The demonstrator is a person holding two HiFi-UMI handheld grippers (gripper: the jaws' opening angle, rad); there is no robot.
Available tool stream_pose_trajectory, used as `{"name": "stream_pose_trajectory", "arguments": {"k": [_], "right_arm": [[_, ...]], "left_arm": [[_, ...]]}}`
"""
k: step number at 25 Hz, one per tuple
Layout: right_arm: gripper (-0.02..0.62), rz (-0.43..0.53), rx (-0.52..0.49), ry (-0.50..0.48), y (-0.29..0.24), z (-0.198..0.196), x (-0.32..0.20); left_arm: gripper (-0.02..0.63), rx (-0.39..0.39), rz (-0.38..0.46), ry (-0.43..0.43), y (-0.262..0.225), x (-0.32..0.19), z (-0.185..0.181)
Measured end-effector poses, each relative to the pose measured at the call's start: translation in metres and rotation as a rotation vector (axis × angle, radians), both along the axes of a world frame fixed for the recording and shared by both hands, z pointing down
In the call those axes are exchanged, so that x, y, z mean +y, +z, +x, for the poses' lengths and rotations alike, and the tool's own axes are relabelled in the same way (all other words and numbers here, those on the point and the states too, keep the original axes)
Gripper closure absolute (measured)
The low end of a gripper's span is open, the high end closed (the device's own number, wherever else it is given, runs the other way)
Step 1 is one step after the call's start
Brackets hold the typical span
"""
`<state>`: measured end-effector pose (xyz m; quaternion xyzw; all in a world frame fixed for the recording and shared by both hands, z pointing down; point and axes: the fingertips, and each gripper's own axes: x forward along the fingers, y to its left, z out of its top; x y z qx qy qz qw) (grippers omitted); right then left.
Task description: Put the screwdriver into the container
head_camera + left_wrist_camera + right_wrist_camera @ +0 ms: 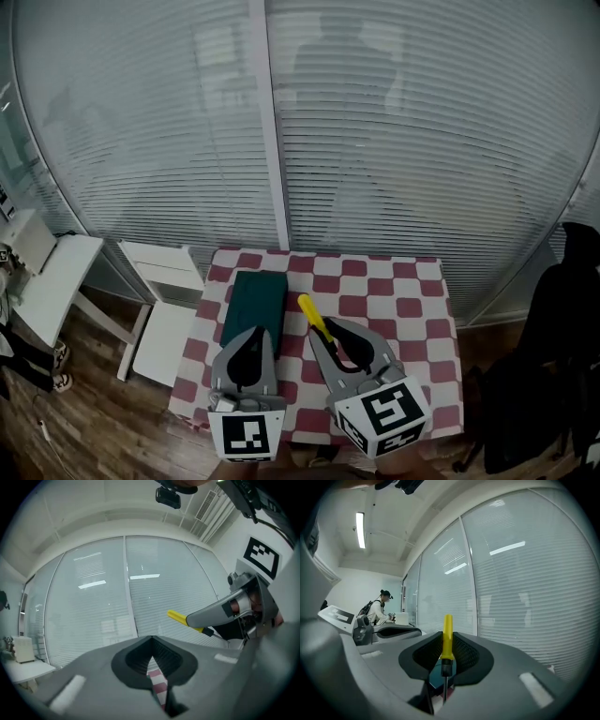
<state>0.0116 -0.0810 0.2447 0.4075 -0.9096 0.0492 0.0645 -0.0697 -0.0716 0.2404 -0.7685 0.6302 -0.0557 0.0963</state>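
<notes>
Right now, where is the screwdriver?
In the head view, the yellow-handled screwdriver is clamped in the right gripper, just right of the dark green container, over the checkered table.

No legible text, brand or number anywhere. Only signs: black-and-white square marker on rear cube of left gripper, similar marker on rear cube of right gripper; coded patterns, no letters
</notes>
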Motion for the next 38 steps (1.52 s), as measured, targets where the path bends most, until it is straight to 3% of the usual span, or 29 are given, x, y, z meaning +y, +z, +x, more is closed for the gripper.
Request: {"name": "stream_pose_trajectory", "arguments": {"k": [8, 22, 30, 38], "right_arm": [[0.505, -0.002, -0.001, -0.047, 0.003, -0.042, 0.015], [0.505, -0.033, 0.071, 0.08, 0.03, -0.126, 0.019], [0.505, -0.064, 0.13, 0.139, 0.065, -0.145, 0.029], [0.505, -0.167, 0.145, 0.151, 0.117, -0.155, 0.034]], "left_arm": [[0.606, 0.007, 0.013, -0.042, -0.005, 0.016, -0.044], [0.606, 0.055, 0.005, 0.083, 0.003, 0.015, -0.133], [0.606, 0.087, -0.032, 0.165, 0.016, 0.017, -0.148], [0.606, 0.09, -0.115, 0.172, 0.047, 0.018, -0.164]]}}
